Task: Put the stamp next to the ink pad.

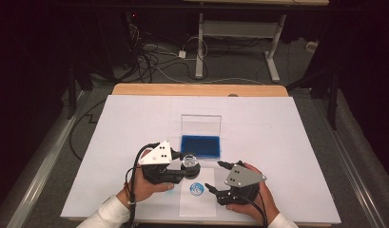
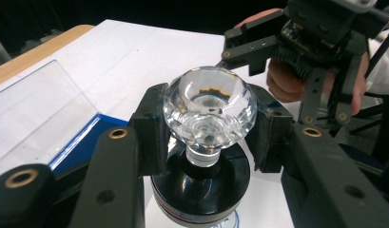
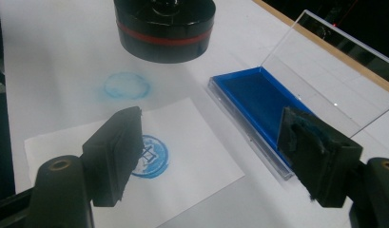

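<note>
Your left tongs [image 2: 209, 137] clamp the stamp [image 2: 209, 111] by its clear faceted knob, one black pad on each side, with the stamp's round black base below the knob and upright. In the high view the stamp [image 1: 190, 164] sits just at 12 o'clock of the paper [image 1: 198, 205], off the sheet's far edge, and just at 6 o'clock of the ink pad [image 1: 200, 145], whose clear lid stands open at its far side. In the right gripper view the stamp's black base with its red band [image 3: 164, 28] is at 12 o'clock, the blue ink pad [image 3: 261, 102] at 2 o'clock, and a faint blue ring [image 3: 127, 85] marks the worktop [image 3: 49, 57] just below the base. On the paper [image 3: 192, 156] lies a round blue print [image 3: 151, 156], partly hidden by one jaw. Your right tongs [image 3: 209, 156] stand wide and hold nothing, poised over the paper; in the high view they [image 1: 216, 176] lie at 3 o'clock of the print [image 1: 196, 189], near the stamp but apart from it.
</note>
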The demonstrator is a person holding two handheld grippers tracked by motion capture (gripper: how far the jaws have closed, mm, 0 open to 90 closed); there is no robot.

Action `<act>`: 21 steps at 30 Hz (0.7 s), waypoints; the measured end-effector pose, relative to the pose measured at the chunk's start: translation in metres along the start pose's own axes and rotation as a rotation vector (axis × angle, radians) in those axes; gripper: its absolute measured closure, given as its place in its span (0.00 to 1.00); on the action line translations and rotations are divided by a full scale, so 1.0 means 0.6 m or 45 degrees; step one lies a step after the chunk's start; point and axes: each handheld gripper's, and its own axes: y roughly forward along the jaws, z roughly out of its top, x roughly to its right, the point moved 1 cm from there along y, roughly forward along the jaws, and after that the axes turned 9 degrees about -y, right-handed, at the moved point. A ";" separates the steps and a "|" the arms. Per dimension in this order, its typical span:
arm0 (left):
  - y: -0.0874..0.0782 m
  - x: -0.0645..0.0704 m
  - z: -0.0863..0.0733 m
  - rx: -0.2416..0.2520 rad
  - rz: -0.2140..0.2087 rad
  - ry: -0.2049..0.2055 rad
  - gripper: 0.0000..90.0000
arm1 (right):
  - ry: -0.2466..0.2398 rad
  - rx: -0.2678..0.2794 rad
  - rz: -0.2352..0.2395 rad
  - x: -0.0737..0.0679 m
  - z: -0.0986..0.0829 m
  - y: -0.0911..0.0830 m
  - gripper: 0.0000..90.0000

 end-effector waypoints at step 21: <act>-0.019 -0.016 0.000 -0.018 0.099 0.031 0.60 | 0.024 -0.001 -0.131 0.031 -0.022 -0.038 0.28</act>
